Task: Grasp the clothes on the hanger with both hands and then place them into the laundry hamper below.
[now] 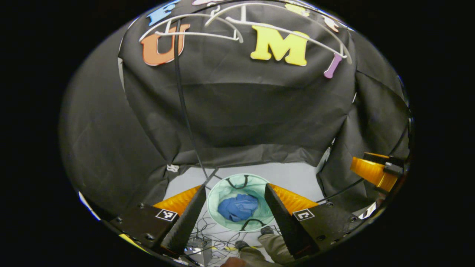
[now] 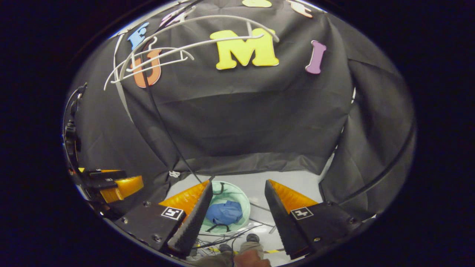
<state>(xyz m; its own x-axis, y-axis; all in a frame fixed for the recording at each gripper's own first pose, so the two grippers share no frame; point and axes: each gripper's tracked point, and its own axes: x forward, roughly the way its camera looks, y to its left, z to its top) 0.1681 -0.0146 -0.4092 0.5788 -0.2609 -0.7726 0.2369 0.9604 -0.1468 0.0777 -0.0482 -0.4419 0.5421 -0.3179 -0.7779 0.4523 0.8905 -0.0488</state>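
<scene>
While the blue clothes [image 1: 238, 207] lie bunched inside the green laundry hamper [image 1: 215, 193] on the floor, the left hand-held gripper [image 1: 235, 211] and right hand-held gripper [image 2: 237, 207] hang above it, both spread and empty.

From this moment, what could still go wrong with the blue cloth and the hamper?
1. The blue garment lies bunched inside the light green mesh hamper; both hand-held grippers are open above it, so lowering one could perhaps tip the light hamper.
2. Loose cables lie on the floor beside the person's shoes, a possible tripping hazard.
</scene>
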